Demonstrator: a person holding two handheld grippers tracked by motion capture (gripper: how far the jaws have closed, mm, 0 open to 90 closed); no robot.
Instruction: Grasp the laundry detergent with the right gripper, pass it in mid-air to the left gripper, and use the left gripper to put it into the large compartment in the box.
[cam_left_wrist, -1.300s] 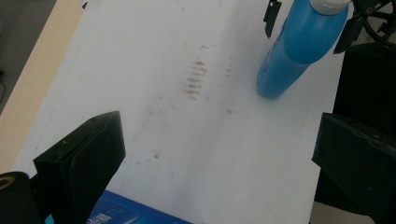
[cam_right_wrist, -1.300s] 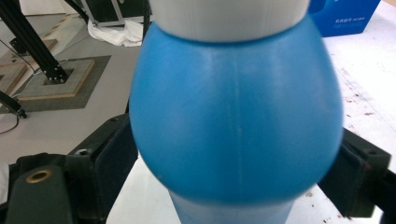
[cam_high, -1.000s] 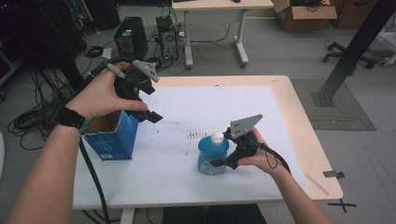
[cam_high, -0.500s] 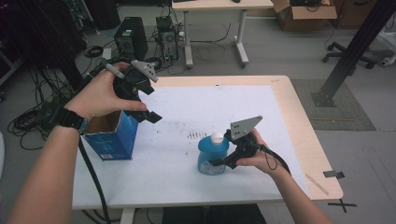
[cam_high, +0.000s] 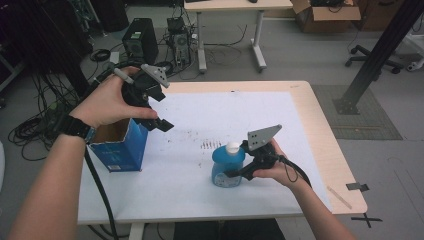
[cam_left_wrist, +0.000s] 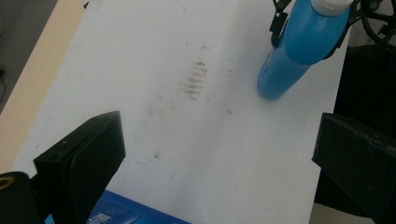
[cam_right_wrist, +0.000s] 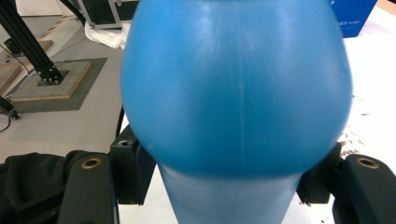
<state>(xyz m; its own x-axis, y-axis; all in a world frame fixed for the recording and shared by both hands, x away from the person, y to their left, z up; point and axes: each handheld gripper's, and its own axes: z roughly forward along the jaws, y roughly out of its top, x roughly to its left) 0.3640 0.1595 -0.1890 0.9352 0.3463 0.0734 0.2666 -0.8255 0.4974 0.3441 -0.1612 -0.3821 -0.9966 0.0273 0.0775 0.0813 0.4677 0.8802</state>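
The blue bottle (cam_high: 227, 167) with a white cap stands upright on the white table top (cam_high: 210, 120), near the front edge. The right gripper (cam_high: 235, 172) has it between its two black jaws. The jaws have just been closing, and now they press on both sides of the bottle's narrow part. The left gripper (cam_high: 157, 117) hangs above the open blue box (cam_high: 120, 147), well apart from the bottle. Its jaws stand wide open and hold nothing.
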